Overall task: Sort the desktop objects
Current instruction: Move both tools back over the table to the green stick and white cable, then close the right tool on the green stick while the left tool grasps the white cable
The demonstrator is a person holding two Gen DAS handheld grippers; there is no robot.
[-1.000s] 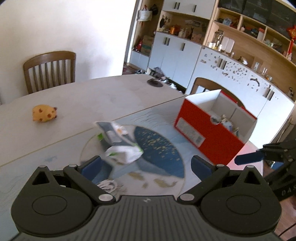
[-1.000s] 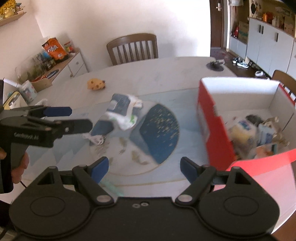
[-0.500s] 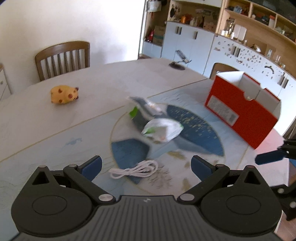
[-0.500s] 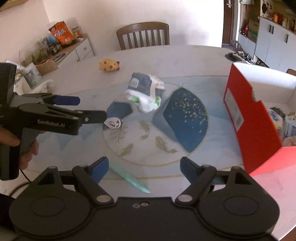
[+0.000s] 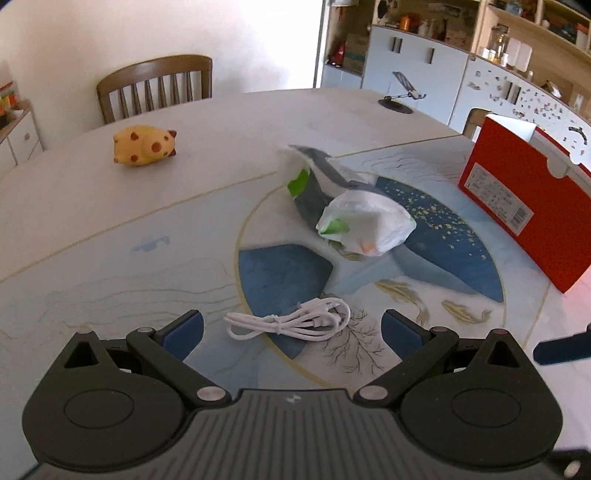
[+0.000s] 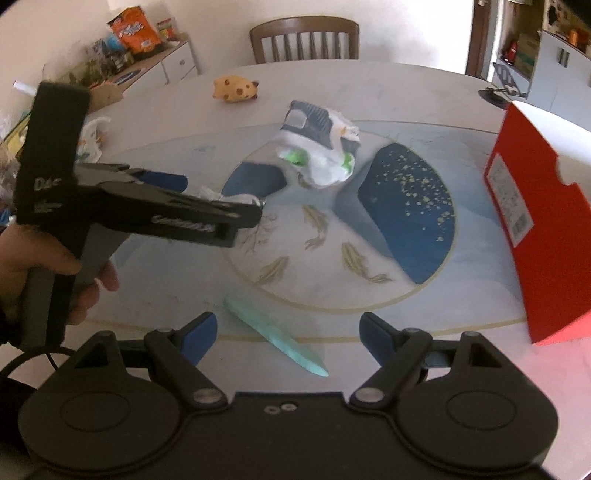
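Note:
A coiled white cable [image 5: 291, 322] lies on the patterned mat just ahead of my open, empty left gripper [image 5: 291, 332]. Beyond it lie a crumpled white bag [image 5: 364, 225] and a dark blue-grey packet [image 5: 314, 177]; both show in the right wrist view [image 6: 321, 147]. A yellow spotted toy [image 5: 144, 144] sits far left on the table, also in the right wrist view [image 6: 234, 88]. The red box [image 5: 524, 199] stands at the right. My right gripper [image 6: 288, 330] is open and empty above a pale green knife-shaped object [image 6: 275, 334]. The left gripper's body [image 6: 147, 206] hides most of the cable there.
A wooden chair [image 5: 155, 86] stands behind the table. A phone stand [image 5: 400, 98] sits at the far table edge. White cabinets [image 5: 406, 62] and shelves line the back right. A sideboard with snack bags [image 6: 136, 33] is at the left.
Both grippers have pulled back and swung left, away from the red box. The white cable and the green knife-shaped object have come into view close to the fingers.

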